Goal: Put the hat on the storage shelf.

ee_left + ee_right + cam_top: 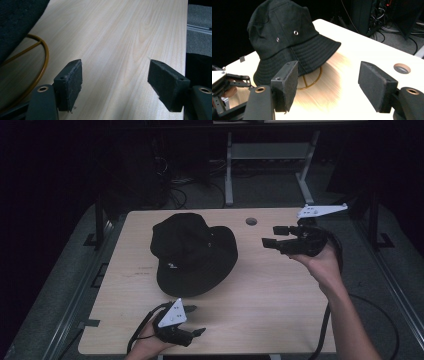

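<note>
A small white mark sits on the hat (pixel 192 252) near its brim in the high view, too small to read; no other writing can be made out. The left hand (pixel 145 342) comes in at the near edge, palm down, holding the left gripper (pixel 196 320) low over the surface (pixel 280 295) with its jaws pointing right; in the left gripper view the jaws stand wide apart with bare wood between them and nothing held. The right hand (pixel 322 262) is raised at the right side, wrist bent, carrying the right gripper (pixel 270 236) above the surface with its jaws pointing left toward the hat; in the right gripper view the jaws are wide open and empty, the hat beyond them. The hat is a black fabric bucket hat with a soft crown, stitched brim and two metal eyelets (pixel 295 32); it stands left of centre on the surface, propped on a brass-coloured wire ring (pixel 312 81) that shows under the brim. The surface is pale wood-grain laminate with rounded corners and a round cable hole (pixel 251 221) near its far edge. The jaw pads (pixel 289 86) are dark, rough blocks.
</note>
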Demonstrator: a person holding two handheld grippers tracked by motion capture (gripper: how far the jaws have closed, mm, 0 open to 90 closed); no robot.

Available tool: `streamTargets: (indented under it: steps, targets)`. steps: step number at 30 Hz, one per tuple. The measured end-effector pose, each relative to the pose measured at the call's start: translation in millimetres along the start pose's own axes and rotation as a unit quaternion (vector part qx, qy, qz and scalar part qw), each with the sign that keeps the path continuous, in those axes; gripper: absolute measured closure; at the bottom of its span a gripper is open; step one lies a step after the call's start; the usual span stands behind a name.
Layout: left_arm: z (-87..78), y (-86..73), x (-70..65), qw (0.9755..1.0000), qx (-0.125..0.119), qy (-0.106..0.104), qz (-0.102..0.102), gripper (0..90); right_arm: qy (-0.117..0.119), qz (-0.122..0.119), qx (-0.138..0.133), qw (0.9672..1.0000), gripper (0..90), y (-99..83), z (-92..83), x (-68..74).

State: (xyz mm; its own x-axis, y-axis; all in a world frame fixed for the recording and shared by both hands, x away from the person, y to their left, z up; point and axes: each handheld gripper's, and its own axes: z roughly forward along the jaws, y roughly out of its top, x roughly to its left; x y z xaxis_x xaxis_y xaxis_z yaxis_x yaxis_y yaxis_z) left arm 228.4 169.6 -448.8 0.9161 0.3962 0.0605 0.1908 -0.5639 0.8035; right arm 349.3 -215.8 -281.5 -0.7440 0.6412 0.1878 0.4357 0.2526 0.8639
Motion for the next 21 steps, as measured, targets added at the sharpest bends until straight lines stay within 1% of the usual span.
streamTargets:
  steps: [2, 4, 5, 7, 10, 11, 14, 21]
  targets:
    - [0.1, 0.0, -0.3, 1.0000, 0.000, -0.001, 0.000, 27.3, 0.000, 0.004, -0.001, 1.0000, 31.6, -3.0, -1.3, -1.1]
    - [0.3, -0.1, -0.4, 1.0000, 0.001, -0.002, -0.001, 27.3, -0.001, 0.008, 0.000, 1.0000, 31.2, -8.9, -3.8, -2.6]
    - [1.3, -0.2, -1.5, 1.0000, -0.002, -0.005, -0.004, 27.3, -0.003, 0.012, 0.001, 0.9999, 30.6, -14.7, -5.4, -3.6]
    - [1.6, -0.3, -1.9, 1.0000, -0.001, -0.005, -0.005, 27.3, -0.004, 0.012, 0.002, 0.9999, 30.5, -17.2, -5.9, -4.1]
    - [2.8, 0.2, -3.0, 1.0000, 0.001, -0.008, -0.001, 27.3, -0.003, 0.013, 0.001, 0.9999, 30.3, -26.3, -8.6, -6.0]
    - [2.8, 0.2, -3.0, 1.0000, 0.001, -0.008, -0.001, 27.2, -0.003, 0.013, 0.001, 0.9999, 30.3, -26.3, -8.6, -6.0]
    - [3.4, 0.6, -3.5, 0.9999, 0.004, -0.011, 0.002, 27.2, -0.003, 0.020, 0.002, 0.9998, 29.2, -34.3, -11.1, -7.8]
    - [4.0, 1.0, -4.5, 0.9999, 0.003, -0.016, 0.002, 27.2, -0.004, 0.027, 0.003, 0.9996, 27.7, -51.0, -14.7, -9.0]
